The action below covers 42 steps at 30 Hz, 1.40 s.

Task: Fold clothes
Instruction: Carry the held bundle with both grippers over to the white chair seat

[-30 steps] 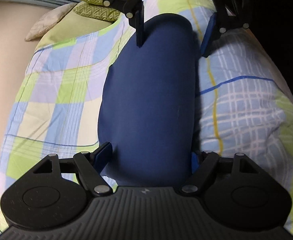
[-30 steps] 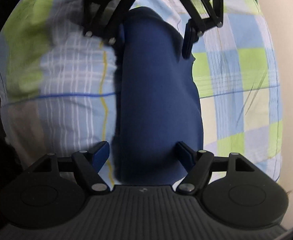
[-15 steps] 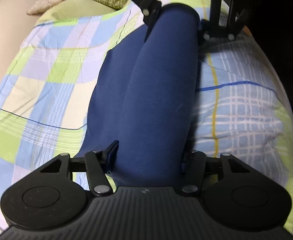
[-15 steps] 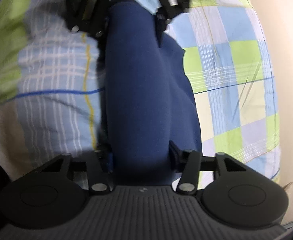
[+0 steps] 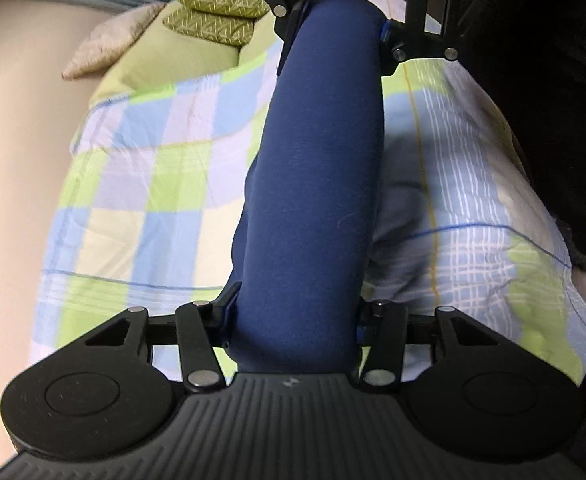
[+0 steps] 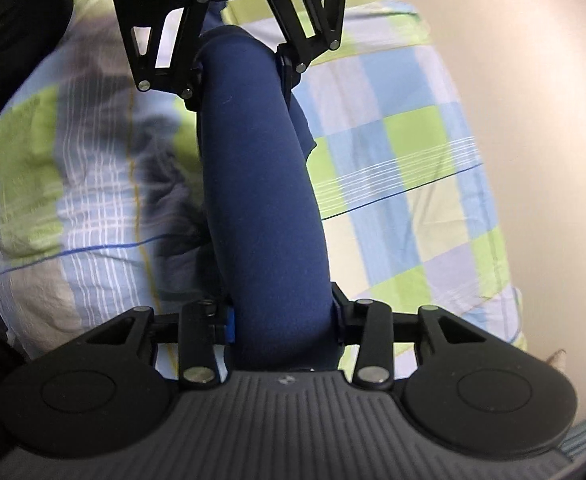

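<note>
Both hand-held grippers (image 5: 295, 320) (image 6: 283, 318) clamp navy garment (image 5: 317, 184).

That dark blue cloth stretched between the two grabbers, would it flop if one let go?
Probably yes. The blue garment spans from the left gripper to the right gripper as a soft rounded roll, so it looks limp. It seems light, bending gently above the checked bedsheet. Its matte knit likely grips the fingers.

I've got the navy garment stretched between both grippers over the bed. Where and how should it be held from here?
Keep it by its two ends. The navy garment is bunched into one narrow band, so each end fits between the jaws: left gripper shut on the near end, right gripper on the opposite one, each coming in lengthwise above the checked bedcover.
</note>
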### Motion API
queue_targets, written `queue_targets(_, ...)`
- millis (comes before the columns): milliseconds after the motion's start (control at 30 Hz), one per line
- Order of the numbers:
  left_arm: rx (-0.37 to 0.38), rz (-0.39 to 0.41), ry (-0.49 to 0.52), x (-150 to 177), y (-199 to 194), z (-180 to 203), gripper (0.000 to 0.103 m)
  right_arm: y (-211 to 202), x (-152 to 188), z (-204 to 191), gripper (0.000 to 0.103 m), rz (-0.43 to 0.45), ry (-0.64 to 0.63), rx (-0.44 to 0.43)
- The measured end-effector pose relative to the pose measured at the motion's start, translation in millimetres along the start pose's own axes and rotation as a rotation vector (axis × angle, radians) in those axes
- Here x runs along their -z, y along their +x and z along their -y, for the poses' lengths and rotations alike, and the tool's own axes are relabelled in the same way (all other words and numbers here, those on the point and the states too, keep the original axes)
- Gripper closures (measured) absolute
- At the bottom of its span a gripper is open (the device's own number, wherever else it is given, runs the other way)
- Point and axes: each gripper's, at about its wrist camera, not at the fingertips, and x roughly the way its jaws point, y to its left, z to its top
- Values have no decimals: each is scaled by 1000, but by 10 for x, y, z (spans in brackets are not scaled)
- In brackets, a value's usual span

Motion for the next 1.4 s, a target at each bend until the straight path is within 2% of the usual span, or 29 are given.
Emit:
queue_targets(100, -23, 38, 40, -211, -140, -82, 49, -266, 26, 62, 67, -3, 21, 35)
queue_targets(233, -44, 140, 98, -579, -279, -148, 49, -688, 173, 259, 67, -50, 49, 101)
queue_targets(433, -67, 337, 190, -1243, -445, -180, 49, -1377, 597, 496, 67, -242, 118, 236)
queue_targets(500, -62, 452, 240, -1634, -528, -148, 49, -1591, 730, 525, 67, -309, 134, 276)
queue_targets(667, -16, 643, 326, -2413, -648, -18, 49, -2215, 1168, 539, 67, -516, 206, 362)
queue_targets(733, 15, 702, 352, -2734, -656, 19, 49, -2358, 1291, 550, 67, -565, 225, 375)
queue_targets(833, 42, 758, 373, -3093, -635, 61, 49, -2700, 1675, 644, 67, -674, 293, 389)
queue_targets(933, 93, 817, 413, -3655, -507, 167, 49, -2859, 1991, 698, 66, -740, 335, 394)
queue_targets(1033, 128, 842, 445, -3983, -368, 250, 49, -2983, 2417, 717, 66, -806, 382, 391)
queue_targets(1133, 185, 875, 488, -4553, -52, 386, 49, -2994, 2819, 697, 66, -856, 419, 382)
queue_targets(1233, 211, 903, 508, -5017, 247, 481, 49, -3002, 3248, 731, 67, -907, 435, 377)
queue_targets(1333, 177, 955, 485, -5581, 496, 552, 49, -3009, 3650, 810, 67, -955, 432, 386)
queue_targets(1400, 135, 997, 448, -5882, 673, 599, 49, -3018, 4040, 926, 66, -1003, 413, 445)
